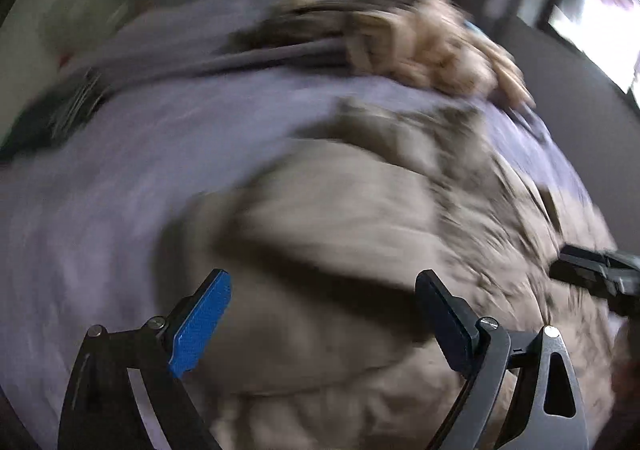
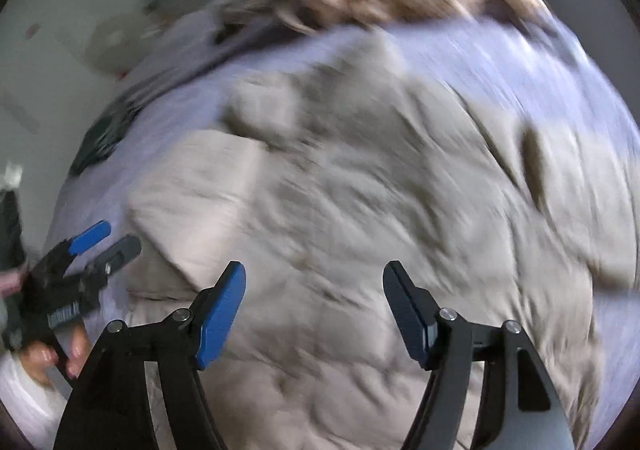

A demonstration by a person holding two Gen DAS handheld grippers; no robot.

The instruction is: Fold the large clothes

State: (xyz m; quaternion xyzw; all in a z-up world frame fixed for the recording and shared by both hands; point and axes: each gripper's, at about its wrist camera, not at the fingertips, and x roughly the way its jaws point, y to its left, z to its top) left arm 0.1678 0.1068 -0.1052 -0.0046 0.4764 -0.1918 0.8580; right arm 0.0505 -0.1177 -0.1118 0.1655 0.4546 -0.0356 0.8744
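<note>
A large beige quilted coat (image 2: 360,209) lies spread on a lilac bedsheet (image 2: 520,65), blurred in both views. Above its left part hangs my left gripper (image 1: 324,278), jaws wide apart, nothing between the blue pads. The coat (image 1: 360,234) fills the space under it. My right gripper (image 2: 316,270) hovers over the coat's middle, open as well, its pads free of the cloth. In the right wrist view the left gripper (image 2: 106,238) shows at the left edge, held by a hand (image 2: 60,354). The right gripper's tip (image 1: 592,274) pokes in at the right of the left wrist view.
A tan furry heap (image 1: 440,45) and dark clothes (image 1: 304,25) lie at the far side of the bed. A dark patterned item (image 2: 104,137) sits at the bed's left edge. A bright window (image 1: 592,25) is at the far right, a pale wall (image 2: 52,49) at the left.
</note>
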